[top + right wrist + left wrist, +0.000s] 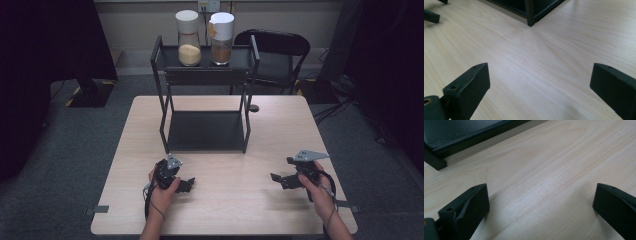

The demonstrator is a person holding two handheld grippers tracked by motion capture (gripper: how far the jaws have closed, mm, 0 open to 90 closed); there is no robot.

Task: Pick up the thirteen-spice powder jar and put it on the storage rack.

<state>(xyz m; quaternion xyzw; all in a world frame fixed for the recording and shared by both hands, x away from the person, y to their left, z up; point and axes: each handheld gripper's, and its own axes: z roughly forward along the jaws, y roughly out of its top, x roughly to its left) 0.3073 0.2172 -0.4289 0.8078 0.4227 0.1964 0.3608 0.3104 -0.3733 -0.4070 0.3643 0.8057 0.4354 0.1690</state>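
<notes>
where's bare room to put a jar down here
The rack's lower shelf is bare, as is the table between the left gripper and right gripper. The top shelf is crowded by two jars.

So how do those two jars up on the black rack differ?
The left jar holds pale yellowish grains; the right jar holds darker brown contents. The left jar's lid is plain white, while the right jar has an orange tag beside its lid. Both are clear, upright, white-lidded, side by side on the rack's top shelf.

The tabletop is pale wood with fine grain. On it stands a black rack; atop the rack, two white-lidded jars, one with yellowish filling, the other brown. Both claws are black.
</notes>
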